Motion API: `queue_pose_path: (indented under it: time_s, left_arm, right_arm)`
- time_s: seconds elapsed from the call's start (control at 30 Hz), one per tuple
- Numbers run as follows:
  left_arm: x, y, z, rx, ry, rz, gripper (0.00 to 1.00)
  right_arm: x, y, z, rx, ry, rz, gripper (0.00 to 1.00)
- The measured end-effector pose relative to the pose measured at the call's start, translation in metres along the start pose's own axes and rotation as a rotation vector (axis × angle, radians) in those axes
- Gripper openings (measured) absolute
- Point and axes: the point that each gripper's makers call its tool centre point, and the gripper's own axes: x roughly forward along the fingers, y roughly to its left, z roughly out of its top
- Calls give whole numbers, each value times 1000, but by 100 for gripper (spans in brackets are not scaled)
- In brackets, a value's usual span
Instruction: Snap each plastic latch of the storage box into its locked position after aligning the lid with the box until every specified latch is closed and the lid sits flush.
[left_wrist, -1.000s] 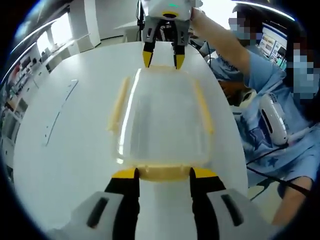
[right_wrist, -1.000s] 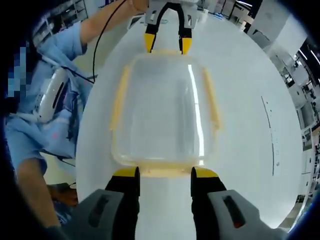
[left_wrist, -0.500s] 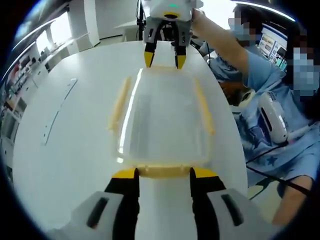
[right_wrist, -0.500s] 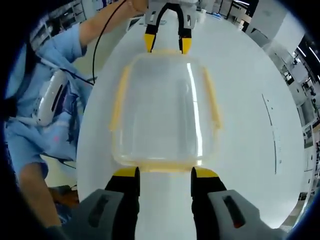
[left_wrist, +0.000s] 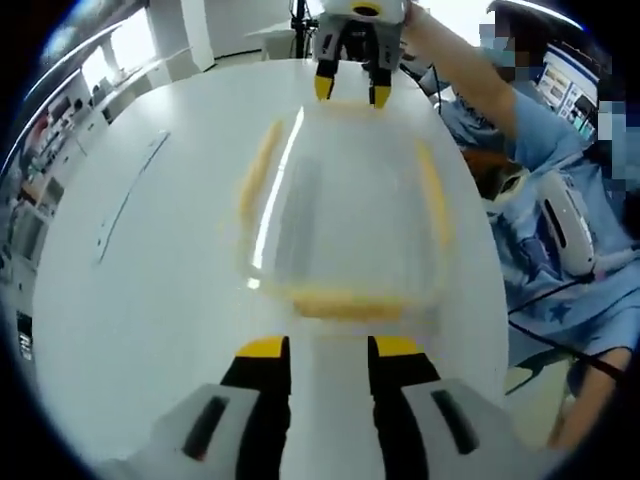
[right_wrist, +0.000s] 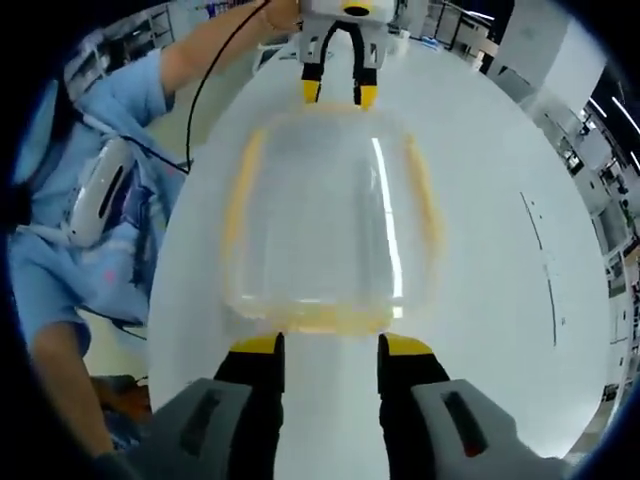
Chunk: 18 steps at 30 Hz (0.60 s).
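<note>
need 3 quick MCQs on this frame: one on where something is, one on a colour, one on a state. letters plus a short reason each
1. Where do the two grippers stand relative to the storage box?
A. both at one long side
B. one at each short end, facing each other
C. both above the lid

2. What colour are the box's latches?
A. yellow
B. blue
C. red

3. What is the state of the left gripper?
A. shut on a latch
B. holding the lid in the air
C. open, its tips apart from the box

Key:
1 B: in the left gripper view the right gripper sits at the far end, and the right gripper view shows the mirror case.
2 A: yellow strips run along the clear box's edges.
3 C: bare table shows between the jaws, and their yellow tips stop short of the near latch.
</note>
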Motion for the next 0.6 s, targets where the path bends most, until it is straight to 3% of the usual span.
queue_pose_path:
  time_s: [0.13, 0.2, 0.3, 0.4, 0.5, 0.6]
  left_arm:
    - [-11, 6, 5, -22, -52, 39, 28]
    - [-23, 11, 16, -33, -94, 71, 23]
    - [-31, 7, 31, -18, -111, 65, 17]
    - [-29, 3, 49, 27, -109, 72, 14]
    - [-20, -8, 70, 87, -90, 57, 13]
    - [-7, -18, 85, 147, -20, 24, 13]
  right_arm:
    - [-3, -5, -5, 28, -47, -34, 28]
    - [-10, -8, -7, 29, -88, -72, 26]
    - [-16, -13, -11, 16, -118, -137, 23]
    - [-23, -16, -6, 31, -233, -171, 20]
    - [-32, -24, -5, 24, -301, -245, 19]
    - [-38, -30, 0, 41, -369, -295, 17]
